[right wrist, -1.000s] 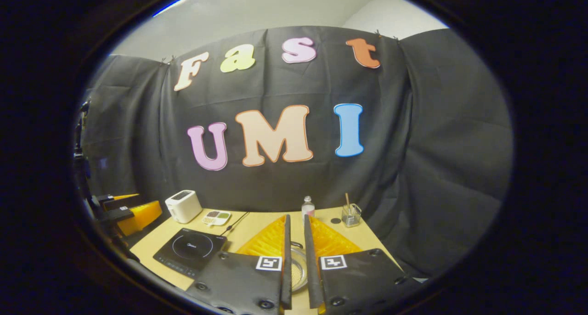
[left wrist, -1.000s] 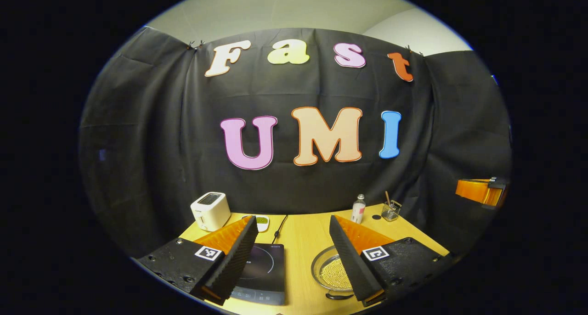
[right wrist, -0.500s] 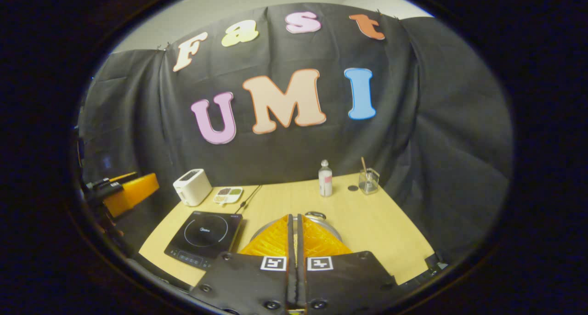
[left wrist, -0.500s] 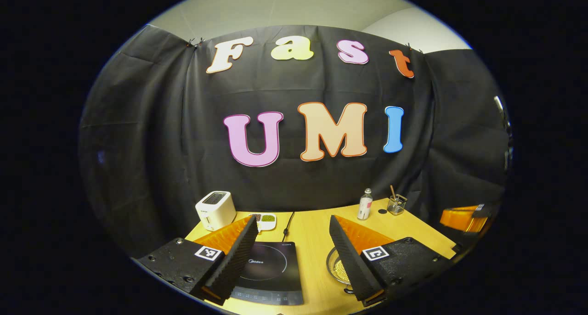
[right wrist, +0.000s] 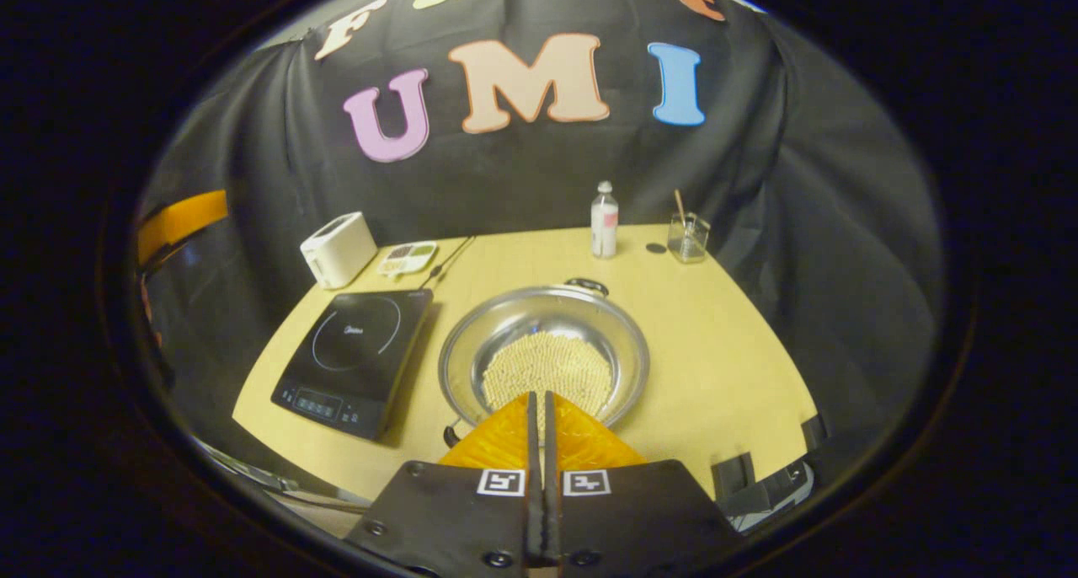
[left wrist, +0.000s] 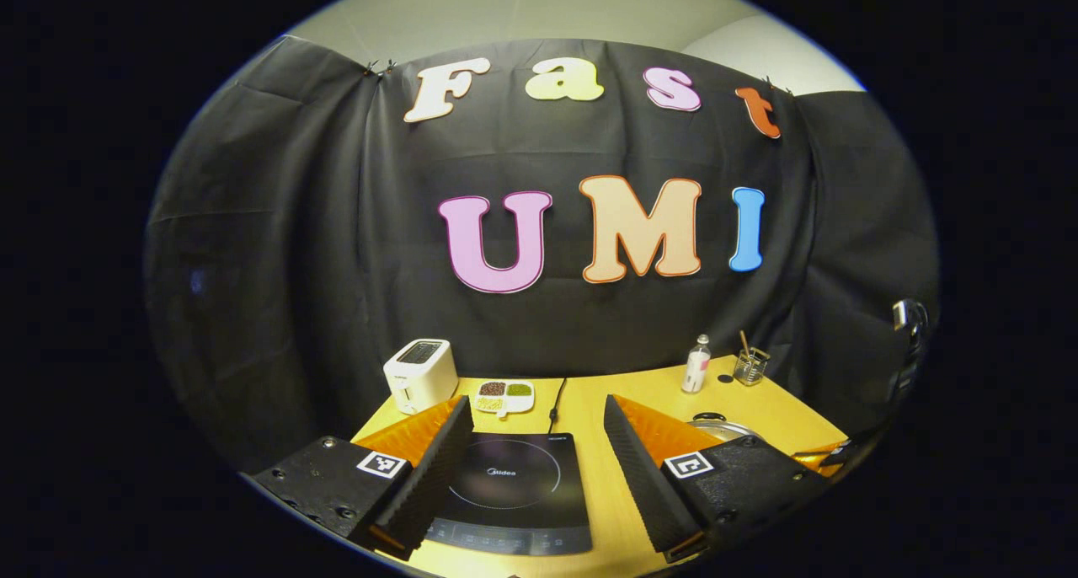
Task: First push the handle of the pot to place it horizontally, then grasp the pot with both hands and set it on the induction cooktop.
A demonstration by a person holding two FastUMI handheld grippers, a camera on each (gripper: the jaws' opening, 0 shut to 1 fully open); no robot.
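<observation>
- Right claw (right wrist: 539, 403): fingers closed together with nothing between them, tips poised above the near rim of the pot (right wrist: 544, 355).
- Left claw (left wrist: 530, 418): fingers spread wide, gripping nothing, held above the induction cooktop (left wrist: 512, 489), which lies between and below its fingers.
- Pot location: on the tabletop (right wrist: 716, 350), directly ahead of and below the right claw, just to the right of the cooktop and apart from it. It is a shallow metal vessel with pale grains in the bottom. From the left claw it shows off to the right, partly hidden behind that finger.
- Handles: one dark loop handle (right wrist: 586, 286) sits at the far rim; another dark fitting shows at the near-left rim, beside the right claw's tips. Its exact attitude cannot be told.
- Step in hand, by judgement: the handle push; neither claw touches the pot yet.
- Recommended execution: keep the right claw closed to present a firm edge, lower it beside the near handle, and press slowly until the handle lies level.
- Caution: push the handle alone, not the rim, so the pot does not slide or spill grains.
</observation>
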